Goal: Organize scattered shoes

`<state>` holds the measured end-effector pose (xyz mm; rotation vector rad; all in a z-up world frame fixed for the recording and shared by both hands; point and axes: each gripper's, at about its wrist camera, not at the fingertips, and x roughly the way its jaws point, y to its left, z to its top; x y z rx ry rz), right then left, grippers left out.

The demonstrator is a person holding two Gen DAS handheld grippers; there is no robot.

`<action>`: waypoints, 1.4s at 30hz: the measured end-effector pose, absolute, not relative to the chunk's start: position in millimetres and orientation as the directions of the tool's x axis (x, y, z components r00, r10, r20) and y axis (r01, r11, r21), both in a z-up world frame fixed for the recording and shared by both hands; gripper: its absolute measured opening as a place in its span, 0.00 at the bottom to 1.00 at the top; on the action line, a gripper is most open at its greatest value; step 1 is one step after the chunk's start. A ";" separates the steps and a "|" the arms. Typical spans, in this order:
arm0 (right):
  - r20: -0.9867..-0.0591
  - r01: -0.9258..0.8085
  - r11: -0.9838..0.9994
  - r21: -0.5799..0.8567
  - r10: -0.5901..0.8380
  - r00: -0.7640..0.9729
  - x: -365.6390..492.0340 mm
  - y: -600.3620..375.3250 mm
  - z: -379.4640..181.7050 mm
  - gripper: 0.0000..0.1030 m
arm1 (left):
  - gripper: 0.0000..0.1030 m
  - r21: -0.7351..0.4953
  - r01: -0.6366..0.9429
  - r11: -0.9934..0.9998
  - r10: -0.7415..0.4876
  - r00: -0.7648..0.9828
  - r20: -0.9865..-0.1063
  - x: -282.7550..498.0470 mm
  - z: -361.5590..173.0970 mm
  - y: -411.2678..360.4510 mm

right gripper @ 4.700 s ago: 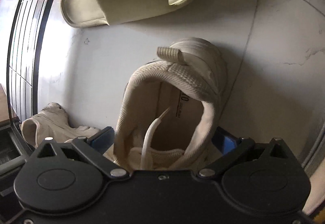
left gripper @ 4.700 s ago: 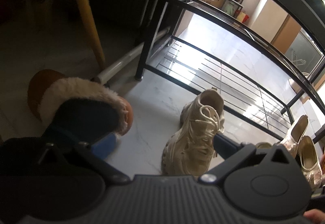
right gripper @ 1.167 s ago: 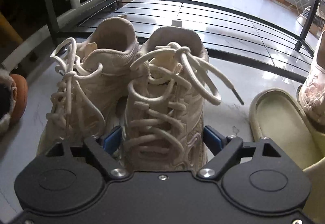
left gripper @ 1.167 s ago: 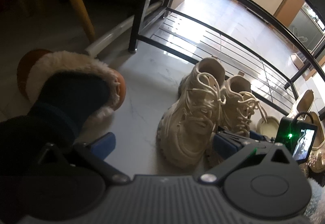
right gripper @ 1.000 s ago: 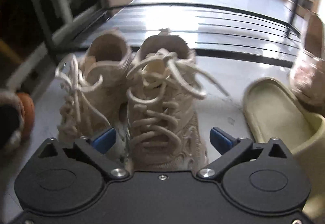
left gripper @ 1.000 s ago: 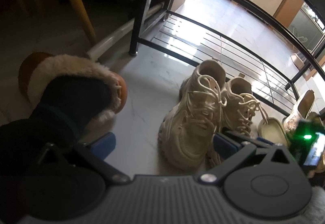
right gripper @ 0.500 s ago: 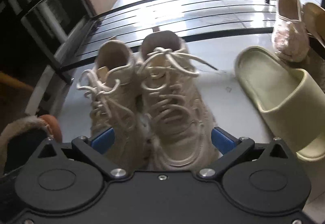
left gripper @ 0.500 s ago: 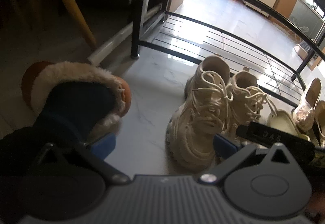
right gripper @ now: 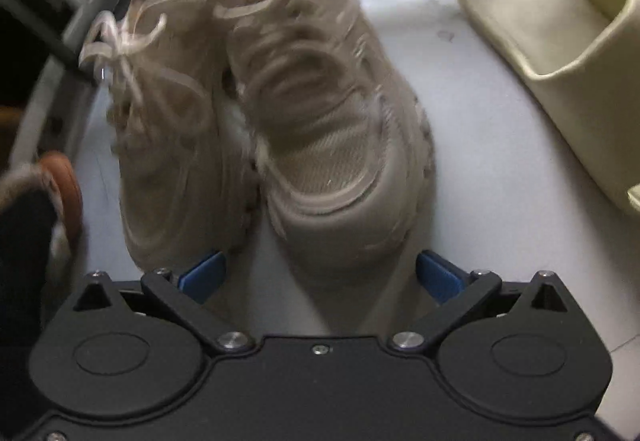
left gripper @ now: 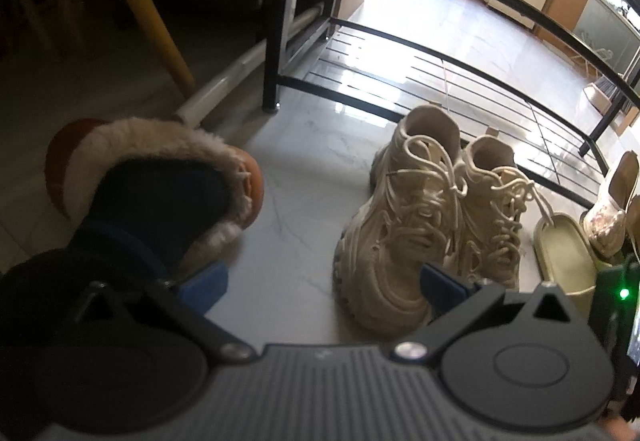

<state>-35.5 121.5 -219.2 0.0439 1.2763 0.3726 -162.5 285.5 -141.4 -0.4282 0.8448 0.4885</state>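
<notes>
Two beige lace-up sneakers stand side by side on the pale floor, toes toward me, in front of the black shoe rack (left gripper: 420,53). In the left wrist view the left sneaker (left gripper: 400,229) and the right sneaker (left gripper: 492,209) lie ahead and to the right. My left gripper (left gripper: 324,283) is open with only floor between its fingers. My right gripper (right gripper: 320,275) is open just short of the right sneaker's toe (right gripper: 332,145), touching nothing. The other sneaker (right gripper: 172,129) is beside it. This view is blurred.
A brown fur-trimmed slipper (left gripper: 160,181), dark inside, sits at the left by my left finger; the slipper (right gripper: 52,197) also shows in the right view. An olive slide (right gripper: 560,41) lies right of the sneakers, with a floral heeled shoe (left gripper: 608,213) beyond. A yellow chair leg (left gripper: 140,5) stands at the back left.
My right gripper has opened, let go of the right sneaker beside its mate, and drawn back and upward from it. The left gripper has barely moved.
</notes>
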 end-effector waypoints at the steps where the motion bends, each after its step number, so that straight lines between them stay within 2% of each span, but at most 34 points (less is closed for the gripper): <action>1: -0.922 -0.272 0.937 0.221 0.291 0.255 -36.2 126.4 -219.9 1.00 | 0.99 -0.168 -0.568 0.806 0.236 0.568 -0.788 -162.2 -140.9 286.0; 6: -0.882 -0.294 0.939 0.175 0.283 0.378 -37.0 132.6 -207.4 1.00 | 0.99 -0.167 -0.566 0.807 0.234 0.567 -0.790 -162.6 -142.0 285.5; 12: -0.743 -0.359 0.926 0.119 0.323 0.586 -24.7 138.7 -161.1 1.00 | 0.99 -0.200 -0.585 0.786 0.212 0.558 -0.802 -163.0 -143.2 290.4; 15: -0.699 -0.386 0.906 0.172 0.388 0.600 -2.0 144.1 -147.5 1.00 | 0.99 -0.201 -0.582 0.788 0.217 0.568 -0.794 -163.1 -140.3 290.6; 18: -0.658 -0.378 0.886 0.268 0.455 0.601 23.9 153.0 -141.3 0.93 | 0.99 -0.204 -0.585 0.785 0.215 0.567 -0.795 -163.1 -139.9 292.1; 20: -0.673 -0.377 0.886 0.269 0.453 0.585 34.7 168.4 -149.7 0.88 | 0.99 -0.217 -0.597 0.772 0.210 0.563 -0.800 -163.9 -140.7 295.5; 27: -0.724 -0.374 0.887 0.271 0.444 0.528 72.8 222.4 -179.3 0.88 | 0.99 -0.235 -0.607 0.759 0.198 0.559 -0.805 -164.7 -141.2 300.3; 30: -0.757 -0.383 0.906 0.180 0.376 0.534 84.1 239.2 -198.4 0.88 | 0.99 -0.239 -0.609 0.756 0.196 0.560 -0.805 -165.7 -140.9 301.3; 35: -0.793 -0.370 0.921 0.122 0.314 0.521 105.8 243.9 -223.3 0.76 | 0.99 -0.263 -0.622 0.738 0.174 0.551 -0.816 -167.3 -143.2 305.5; 37: -0.806 -0.376 0.924 0.077 0.279 0.522 108.8 246.4 -227.6 0.76 | 0.99 -0.257 -0.620 0.741 0.179 0.551 -0.815 -167.8 -142.7 305.2; 42: -0.824 -0.390 0.921 0.005 0.224 0.521 105.9 257.7 -232.5 0.83 | 0.99 -0.219 -0.594 0.774 0.210 0.567 -0.797 -168.1 -136.7 300.0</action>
